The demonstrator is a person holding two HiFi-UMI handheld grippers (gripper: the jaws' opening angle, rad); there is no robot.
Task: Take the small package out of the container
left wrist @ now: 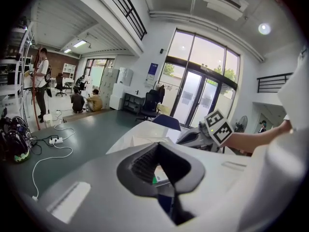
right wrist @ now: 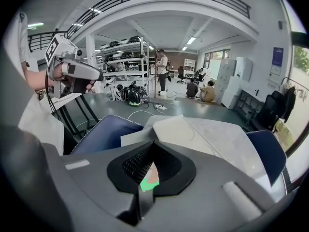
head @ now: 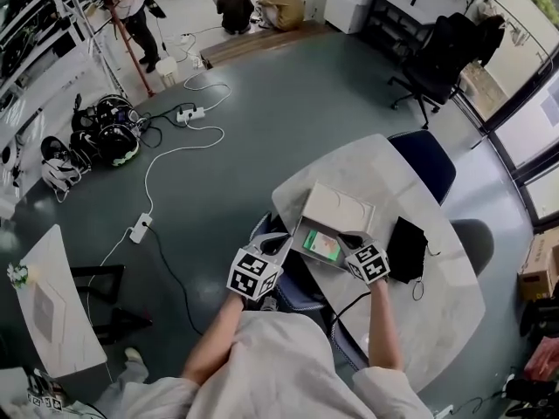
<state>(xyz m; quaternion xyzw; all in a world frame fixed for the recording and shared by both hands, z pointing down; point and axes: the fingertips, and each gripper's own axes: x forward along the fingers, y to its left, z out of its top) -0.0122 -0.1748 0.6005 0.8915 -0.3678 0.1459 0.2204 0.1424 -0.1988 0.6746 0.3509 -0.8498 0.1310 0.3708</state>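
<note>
An open shallow box (head: 300, 231) lies on the white table (head: 393, 177), its lid (head: 337, 208) folded back. A small green package (head: 320, 244) lies flat inside it. My left gripper (head: 279, 243) hovers at the box's near left corner with its jaws together and nothing held. My right gripper (head: 349, 239) is shut at the box's near right edge, just above the package. Through the right gripper's (right wrist: 153, 142) closed jaws a green patch of the package (right wrist: 147, 181) shows below. The left gripper's (left wrist: 158, 143) own view shows a sliver of the package (left wrist: 157, 177).
A black pouch (head: 406, 249) lies on the table right of the box. A blue chair (head: 426, 159) stands behind the table and another chair (head: 295, 291) is at its near edge. Cables and a power strip (head: 140, 227) cross the floor to the left.
</note>
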